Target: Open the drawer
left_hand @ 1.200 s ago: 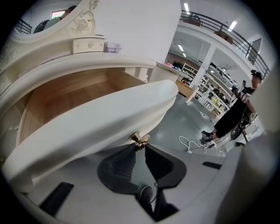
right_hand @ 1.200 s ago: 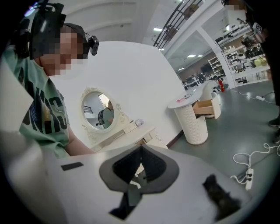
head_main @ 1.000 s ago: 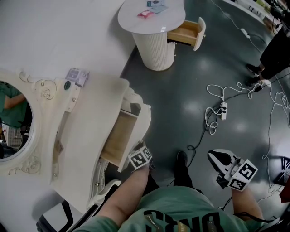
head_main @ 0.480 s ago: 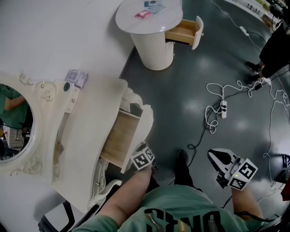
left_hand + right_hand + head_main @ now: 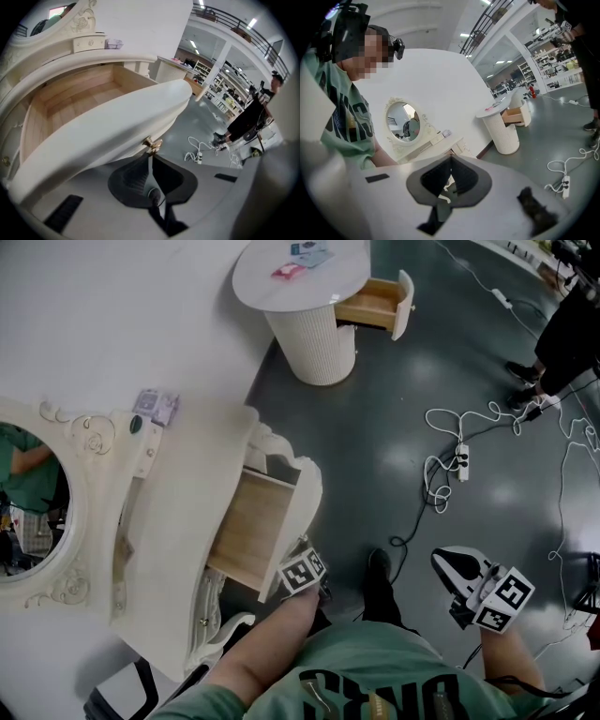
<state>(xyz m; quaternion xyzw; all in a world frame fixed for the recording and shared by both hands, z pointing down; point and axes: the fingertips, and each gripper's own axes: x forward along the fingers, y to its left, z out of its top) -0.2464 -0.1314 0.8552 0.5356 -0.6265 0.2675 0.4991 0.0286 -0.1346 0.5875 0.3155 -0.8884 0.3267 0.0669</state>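
Observation:
The cream dressing table [image 5: 178, 474] has its wooden drawer [image 5: 248, 531] pulled partly out, curved white front [image 5: 307, 493] facing the floor side. In the left gripper view the drawer front [image 5: 117, 126] fills the middle, bare wood inside [image 5: 75, 101], and a small brass knob [image 5: 152, 144] hangs under its edge. My left gripper [image 5: 150, 153] [image 5: 302, 570] has its tips pinched at that knob, jaws closing. My right gripper [image 5: 455, 573] [image 5: 451, 159] hangs apart over the dark floor, shut and holding nothing.
A round white side table [image 5: 309, 324] with its own drawer open stands further back. Cables and a power strip [image 5: 459, 465] lie on the floor. A person [image 5: 562, 343] stands at the upper right. An oval mirror [image 5: 28, 493] edges the dressing table; a chair [image 5: 141, 690] sits below.
The drawer has slid a little further out of the dressing table, and my left gripper moved with its front. The right gripper has stayed where it was.

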